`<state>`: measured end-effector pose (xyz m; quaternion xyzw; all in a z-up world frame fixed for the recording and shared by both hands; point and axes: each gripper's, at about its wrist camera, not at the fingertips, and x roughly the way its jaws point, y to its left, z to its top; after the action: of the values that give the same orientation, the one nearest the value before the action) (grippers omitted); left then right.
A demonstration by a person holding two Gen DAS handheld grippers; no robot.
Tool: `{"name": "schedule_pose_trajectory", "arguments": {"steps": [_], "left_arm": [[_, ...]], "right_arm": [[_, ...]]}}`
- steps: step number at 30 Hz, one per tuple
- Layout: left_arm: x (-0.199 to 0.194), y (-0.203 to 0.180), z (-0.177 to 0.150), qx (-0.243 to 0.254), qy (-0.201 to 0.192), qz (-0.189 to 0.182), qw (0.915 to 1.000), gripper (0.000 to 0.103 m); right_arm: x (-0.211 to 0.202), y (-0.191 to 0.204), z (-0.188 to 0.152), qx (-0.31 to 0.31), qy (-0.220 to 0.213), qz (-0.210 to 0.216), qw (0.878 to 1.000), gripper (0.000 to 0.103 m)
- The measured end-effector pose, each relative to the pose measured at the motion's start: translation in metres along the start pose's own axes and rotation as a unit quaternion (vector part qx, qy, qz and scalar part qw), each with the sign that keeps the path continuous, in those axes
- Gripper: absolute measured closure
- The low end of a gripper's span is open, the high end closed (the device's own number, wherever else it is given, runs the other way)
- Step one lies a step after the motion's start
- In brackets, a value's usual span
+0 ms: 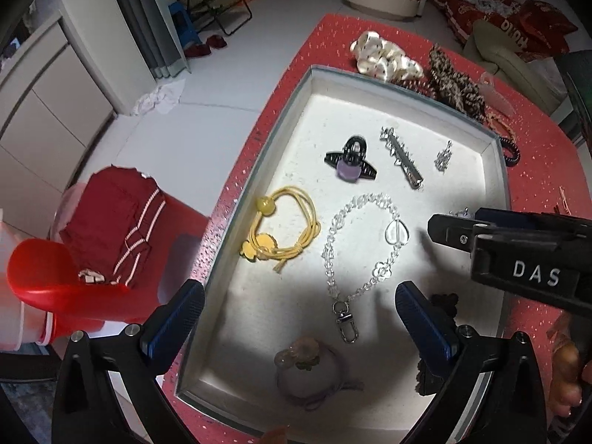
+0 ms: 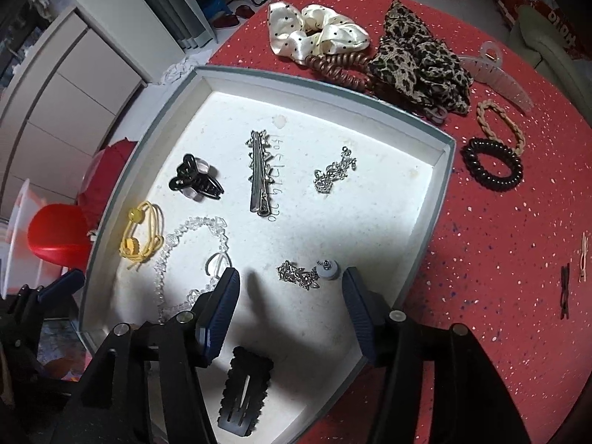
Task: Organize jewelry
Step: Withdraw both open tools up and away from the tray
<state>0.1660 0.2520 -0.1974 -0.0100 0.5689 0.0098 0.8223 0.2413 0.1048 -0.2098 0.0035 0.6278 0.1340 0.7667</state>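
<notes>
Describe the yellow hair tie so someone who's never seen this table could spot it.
Find the shallow white tray on the red speckled table. The yellow cord hair tie lies by the tray's left wall, beside the clear bead chain. It is the only yellow piece, looped, with a round bead.

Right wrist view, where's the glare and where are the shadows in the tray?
Right wrist view: the tray floor is blown out white at the far end around the silver barrette, with shadow near the right hand-held gripper. Left wrist view: same bright floor; the nearest hair tie is dim and blurred.
</notes>
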Motion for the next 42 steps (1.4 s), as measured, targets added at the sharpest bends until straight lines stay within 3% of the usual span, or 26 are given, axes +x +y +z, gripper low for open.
{"name": "schedule_pose_trajectory", "arguments": {"steps": [10,12,19,21,28,30,42], "left_arm": [[-0.004,0.001,-0.004,-0.005,0.009,-0.019,0.9998,0.000],[-0.006,0.000,-0.005,-0.001,0.008,-0.019,0.9998,0.000],[-0.008,-0.002,-0.008,-0.005,0.019,-0.023,0.9995,0.000],[-0.009,-0.003,-0.010,-0.004,0.021,-0.019,0.9996,0.000],[-0.014,-0.003,-0.015,0.005,0.021,-0.008,0.9997,0.000],[-0.016,-0.002,-0.016,0.004,0.020,-0.007,0.9998,0.000],[-0.020,-0.002,-0.020,0.003,0.020,0.001,0.9998,0.000]], "right_arm": [[-0.017,-0.009,-0.005,0.027,-0.007,0.025,0.999,0.035],[-0.020,-0.011,-0.006,0.031,-0.006,0.030,0.999,0.028],[-0.030,-0.015,-0.012,0.041,-0.009,0.039,0.998,0.027],[-0.032,-0.013,-0.014,0.043,-0.012,0.044,0.998,0.023],[-0.040,-0.010,-0.017,0.043,-0.014,0.039,0.998,0.022],[-0.043,-0.009,-0.020,0.039,-0.012,0.037,0.998,0.011],[-0.055,-0.003,-0.030,0.017,-0.032,0.001,0.999,0.011]]}}
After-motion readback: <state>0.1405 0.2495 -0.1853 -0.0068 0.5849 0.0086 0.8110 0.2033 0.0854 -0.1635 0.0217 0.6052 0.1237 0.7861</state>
